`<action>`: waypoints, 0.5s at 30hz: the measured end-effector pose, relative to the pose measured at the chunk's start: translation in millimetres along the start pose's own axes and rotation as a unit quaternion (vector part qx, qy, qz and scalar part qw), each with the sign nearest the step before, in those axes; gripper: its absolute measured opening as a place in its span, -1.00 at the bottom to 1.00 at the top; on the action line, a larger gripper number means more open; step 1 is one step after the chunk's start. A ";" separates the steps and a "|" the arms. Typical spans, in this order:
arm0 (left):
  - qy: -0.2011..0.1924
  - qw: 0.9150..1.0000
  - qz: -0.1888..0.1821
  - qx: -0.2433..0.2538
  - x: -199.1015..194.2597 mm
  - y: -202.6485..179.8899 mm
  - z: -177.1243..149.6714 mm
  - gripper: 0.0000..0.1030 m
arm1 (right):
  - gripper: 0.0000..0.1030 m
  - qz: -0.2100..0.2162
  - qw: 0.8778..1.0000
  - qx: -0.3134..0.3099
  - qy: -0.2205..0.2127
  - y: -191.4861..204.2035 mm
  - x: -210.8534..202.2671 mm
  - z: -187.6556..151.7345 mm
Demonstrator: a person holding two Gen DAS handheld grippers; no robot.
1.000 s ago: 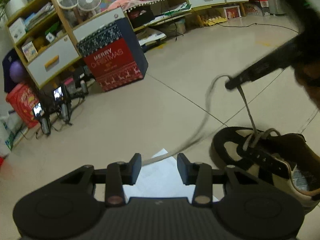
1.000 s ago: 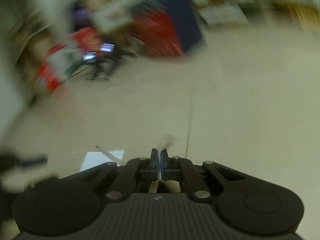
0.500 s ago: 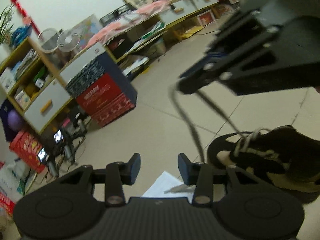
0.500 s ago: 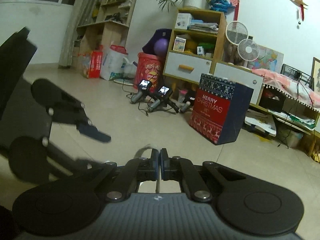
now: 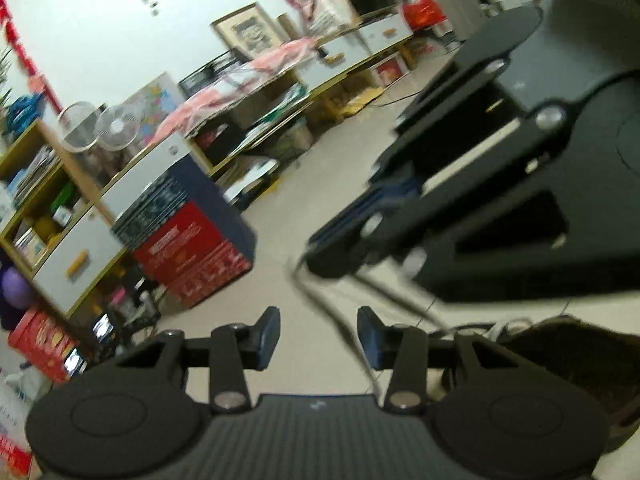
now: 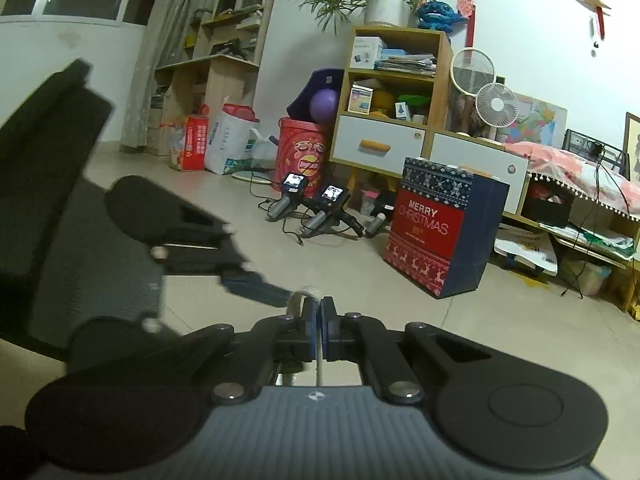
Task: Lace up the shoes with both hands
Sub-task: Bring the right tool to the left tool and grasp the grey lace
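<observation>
The floor (image 6: 500, 344) ahead of both tools lies open up to the Christmas box (image 6: 436, 232), which stands in front of the shelf unit (image 6: 384, 120) with small camera handles (image 6: 316, 208) and cables beside it. The right hand-held gripper (image 5: 316, 256), clamped on the shoelace (image 5: 332, 316), hangs just ahead of the left hand-held gripper (image 5: 318, 336), whose jaws are closing with the lace strand running through their gap. The shoe (image 5: 568, 356) blocks the lower right

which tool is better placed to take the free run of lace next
Left. The left tool is empty, its jaws closing, with the shoelace hanging just ahead; the right tool is already shut on the lace.
</observation>
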State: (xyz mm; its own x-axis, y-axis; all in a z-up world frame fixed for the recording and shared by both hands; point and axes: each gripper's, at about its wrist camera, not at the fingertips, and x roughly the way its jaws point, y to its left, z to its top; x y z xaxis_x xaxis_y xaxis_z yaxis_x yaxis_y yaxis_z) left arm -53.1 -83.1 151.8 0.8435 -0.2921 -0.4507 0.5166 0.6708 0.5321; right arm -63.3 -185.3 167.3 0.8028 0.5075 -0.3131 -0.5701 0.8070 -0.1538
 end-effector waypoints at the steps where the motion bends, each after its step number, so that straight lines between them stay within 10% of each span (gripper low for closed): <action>1: -0.001 1.000 -0.001 0.002 1.8 -2.6 1.0 -0.65 | -0.94 0.000 1.000 0.000 0.000 0.8 -1.2 -0.1; 6: 0.000 1.000 0.022 0.000 3.3 -8.9 4.2 -0.95 | -0.94 -0.008 1.000 0.004 -0.003 0.6 -4.4 -1.9; 15: 0.018 0.970 0.235 0.068 -3.9 -7.8 1.4 -0.94 | -0.95 -0.022 0.999 -0.018 -0.016 16.4 -5.2 -6.5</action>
State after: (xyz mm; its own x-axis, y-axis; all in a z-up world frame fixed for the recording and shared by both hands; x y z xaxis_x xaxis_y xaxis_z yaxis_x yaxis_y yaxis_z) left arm -60.2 -88.1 150.4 0.9860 0.0487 -0.1592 0.0939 0.6267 0.7736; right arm -78.0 -176.7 160.3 0.8324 0.4807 -0.2756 -0.5388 0.8182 -0.2004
